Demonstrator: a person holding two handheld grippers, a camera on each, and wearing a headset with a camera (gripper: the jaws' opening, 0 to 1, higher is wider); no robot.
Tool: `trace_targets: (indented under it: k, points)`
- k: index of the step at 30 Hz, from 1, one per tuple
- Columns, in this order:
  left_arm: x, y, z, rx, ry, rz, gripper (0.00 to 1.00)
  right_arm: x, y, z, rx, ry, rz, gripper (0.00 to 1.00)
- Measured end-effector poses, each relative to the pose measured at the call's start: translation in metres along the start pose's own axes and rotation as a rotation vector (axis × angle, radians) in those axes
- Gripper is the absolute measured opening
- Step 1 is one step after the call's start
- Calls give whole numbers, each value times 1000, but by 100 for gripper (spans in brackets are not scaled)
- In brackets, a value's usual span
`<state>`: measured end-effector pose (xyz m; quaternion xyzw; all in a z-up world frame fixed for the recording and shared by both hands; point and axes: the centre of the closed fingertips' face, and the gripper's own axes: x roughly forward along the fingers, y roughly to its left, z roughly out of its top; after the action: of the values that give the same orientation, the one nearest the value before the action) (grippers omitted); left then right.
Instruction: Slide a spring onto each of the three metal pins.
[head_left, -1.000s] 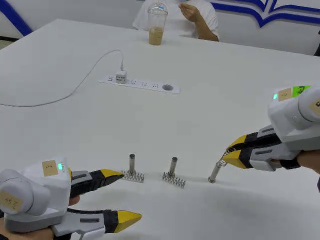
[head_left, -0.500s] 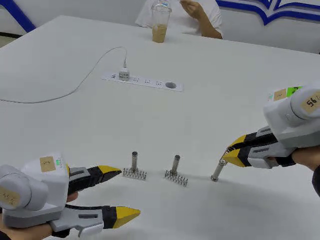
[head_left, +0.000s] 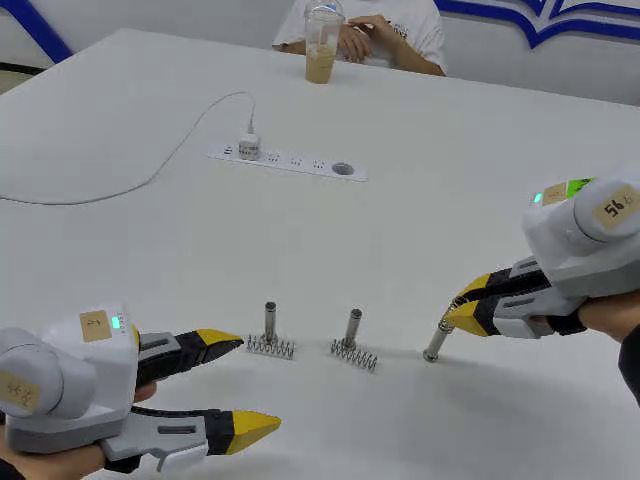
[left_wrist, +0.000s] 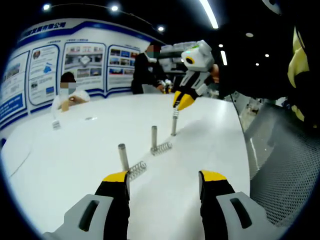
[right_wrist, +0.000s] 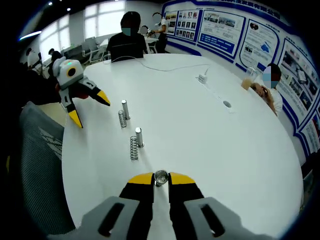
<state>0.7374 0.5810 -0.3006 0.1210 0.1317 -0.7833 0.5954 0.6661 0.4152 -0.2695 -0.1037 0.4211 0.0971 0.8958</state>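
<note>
While the left gripper (head_left: 259, 383) gapes, the right gripper (head_left: 452, 311) clamps a spring (right_wrist: 160, 176)

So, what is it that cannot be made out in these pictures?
1. Third spring: how far it sits on the tilted pin. It is tiny in the head view and partly behind the right gripper. In the right gripper view the jaws cover all but a round end.
2. Person across the table: cut off above the chest by the head view's upper edge.
</note>
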Motion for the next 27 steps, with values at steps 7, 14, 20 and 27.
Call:
trace_targets:
  k: [7, 14, 20, 27]
  points:
    - [1, 0, -1, -1, 3, -3, 56, 9, 1, -7, 6, 16, 9, 12]
    - [1, 0, 0, 0, 3, -5, 56, 18, -1, -16, 19, 29, 16, 12]
    - [0, 0, -1, 0, 6, -4, 56, 25, -2, -22, 21, 51, 20, 12]
    - [0, 0, -1, 0, 7, -4, 56, 32, -1, -29, 33, 69, 31, 12]
